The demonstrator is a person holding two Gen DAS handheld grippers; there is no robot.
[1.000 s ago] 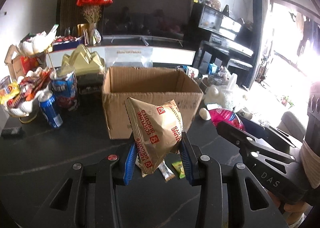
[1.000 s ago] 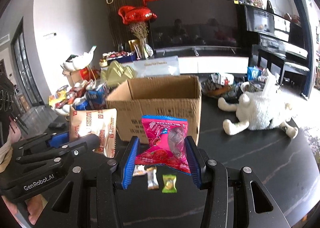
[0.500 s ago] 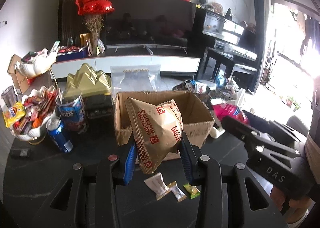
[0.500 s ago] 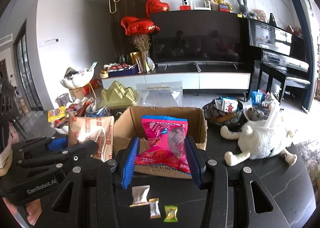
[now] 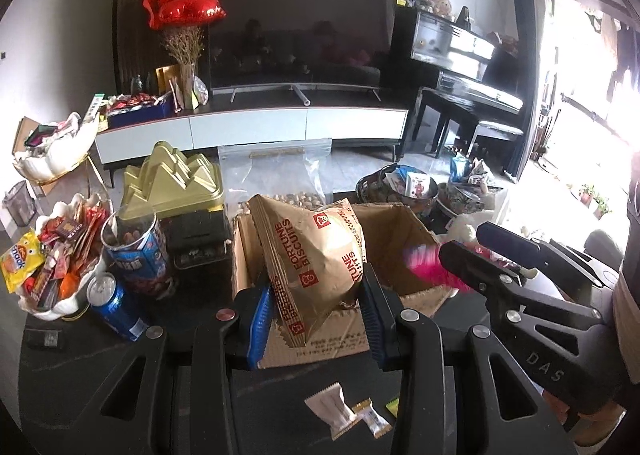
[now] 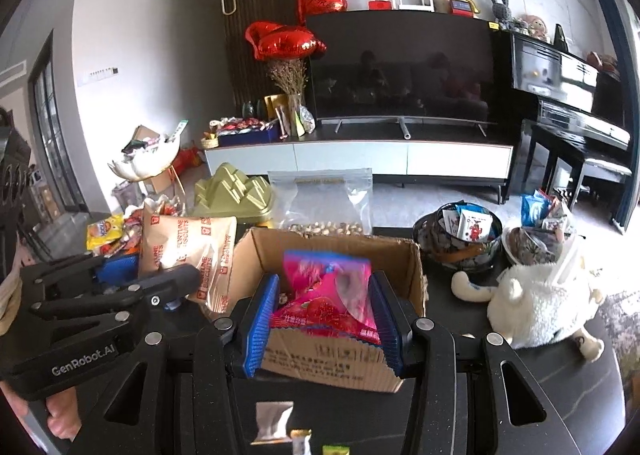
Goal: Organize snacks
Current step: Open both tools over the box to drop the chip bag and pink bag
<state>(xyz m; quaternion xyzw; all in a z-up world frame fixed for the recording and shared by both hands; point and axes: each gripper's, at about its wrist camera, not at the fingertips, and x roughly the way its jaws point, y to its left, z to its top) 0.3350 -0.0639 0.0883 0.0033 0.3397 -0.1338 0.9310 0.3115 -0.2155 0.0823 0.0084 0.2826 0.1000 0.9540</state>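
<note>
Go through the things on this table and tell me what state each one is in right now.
Cardboard box: flaps open.
Biscuit bag: sealed, clamped in left gripper.
Pink snack bag: clamped in right gripper, above the box.
Blue can: upright.
Clear zip bag: standing, partly filled.

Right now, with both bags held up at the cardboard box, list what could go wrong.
1. The left claw pinches only the lower part of the Fortune Biscuits bag; the puffy top could swing or slip.
2. Both claws crowd the same cardboard box; the right claw with its pink snack bag could bump the other.
3. Small wrapped candies on the table could be swept off.
</note>
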